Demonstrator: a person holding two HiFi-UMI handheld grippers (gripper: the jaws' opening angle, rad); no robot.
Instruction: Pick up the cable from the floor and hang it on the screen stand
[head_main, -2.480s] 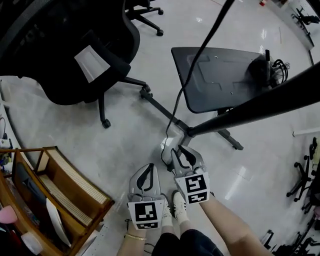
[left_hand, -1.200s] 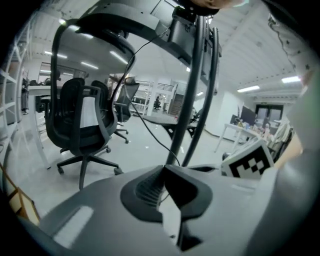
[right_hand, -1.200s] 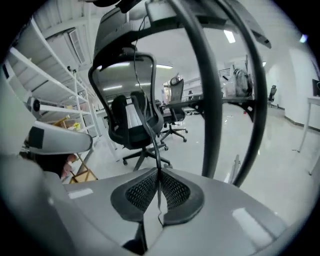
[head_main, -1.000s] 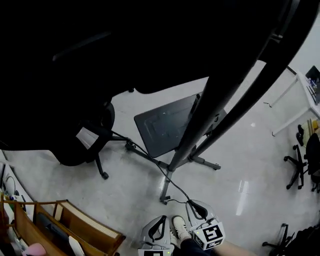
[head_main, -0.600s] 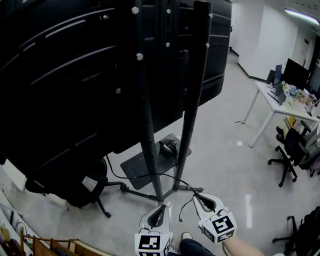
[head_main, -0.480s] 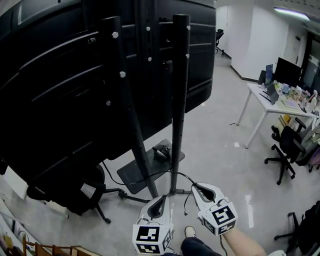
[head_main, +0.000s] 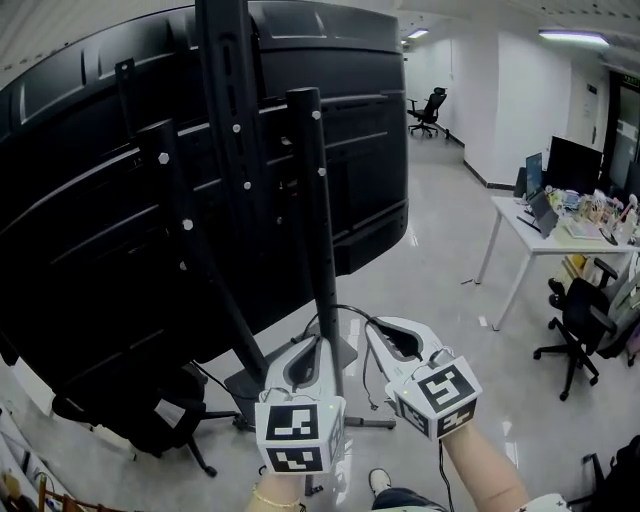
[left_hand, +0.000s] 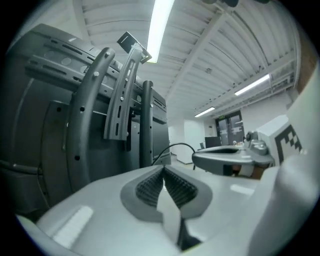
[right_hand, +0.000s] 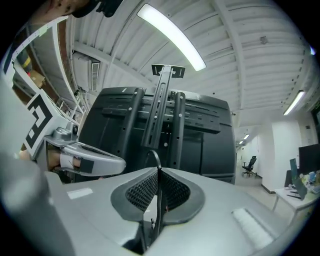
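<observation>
Nearest us, low and right of centre, our right gripper (head_main: 372, 326) pinches the thin black cable (head_main: 345, 308). We judge that hold slight: a tug from the slack hanging below could slip it free. Just left of it, our left gripper (head_main: 318, 342) is pressed together on nothing. From the right gripper's tips the cable arcs up and leftward towards the screen stand (head_main: 305, 200) post beyond. We cannot tell whether it touches the post, and it might snag there.
</observation>
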